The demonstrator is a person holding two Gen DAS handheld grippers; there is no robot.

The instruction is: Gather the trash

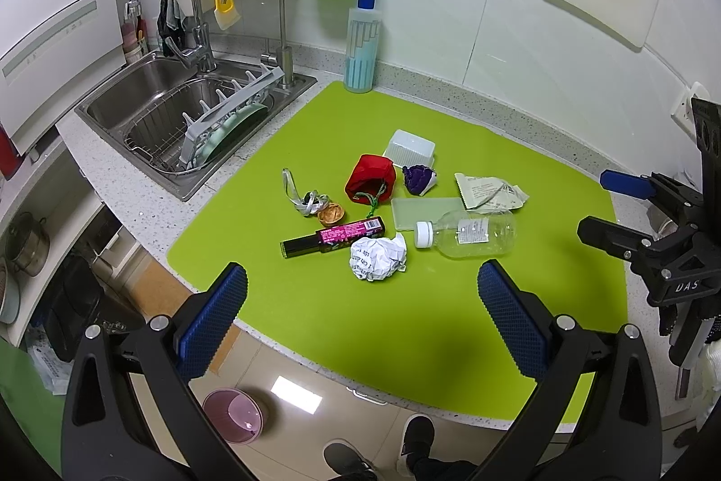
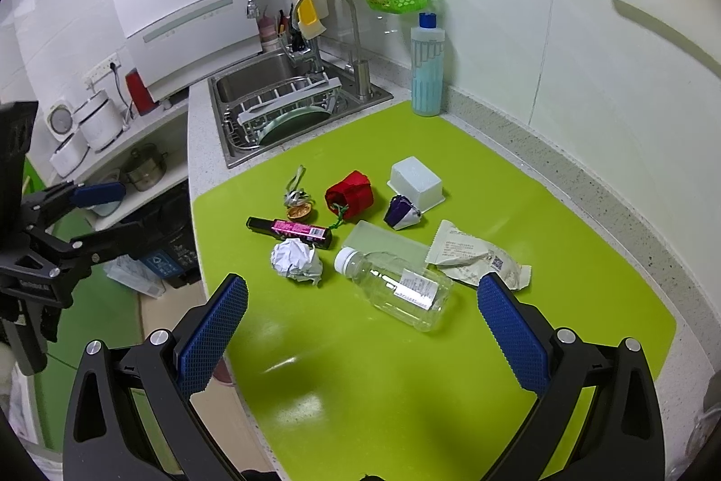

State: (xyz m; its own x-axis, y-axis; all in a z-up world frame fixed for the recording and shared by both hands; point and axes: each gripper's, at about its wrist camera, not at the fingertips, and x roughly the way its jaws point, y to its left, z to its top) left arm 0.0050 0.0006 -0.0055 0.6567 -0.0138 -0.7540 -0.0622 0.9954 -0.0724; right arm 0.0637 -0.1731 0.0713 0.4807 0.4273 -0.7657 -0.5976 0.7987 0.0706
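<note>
Trash clustered mid-frame on green mat [image 1: 315, 327] over the surface: crumpled paper [image 1: 377, 258], clear bottle [image 1: 473, 233], red pouch [image 1: 370, 178], black-pink box [image 1: 333, 236]; left tongs [image 1: 362, 318] wide, empty; right tongs [image 2: 362, 323] wide, empty, above the mat.

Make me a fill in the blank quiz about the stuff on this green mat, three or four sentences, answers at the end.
1. The clear plastic bottle lies on its side and its cap is ____ in colour.
2. The crumpled paper ball lies just in front of the black and ____ box.
3. The tall bottle with the blue cap stands upright next to the ____.
4. The jaws of both the left gripper and the right gripper are ____.

Answers: white; pink; sink; open
</note>
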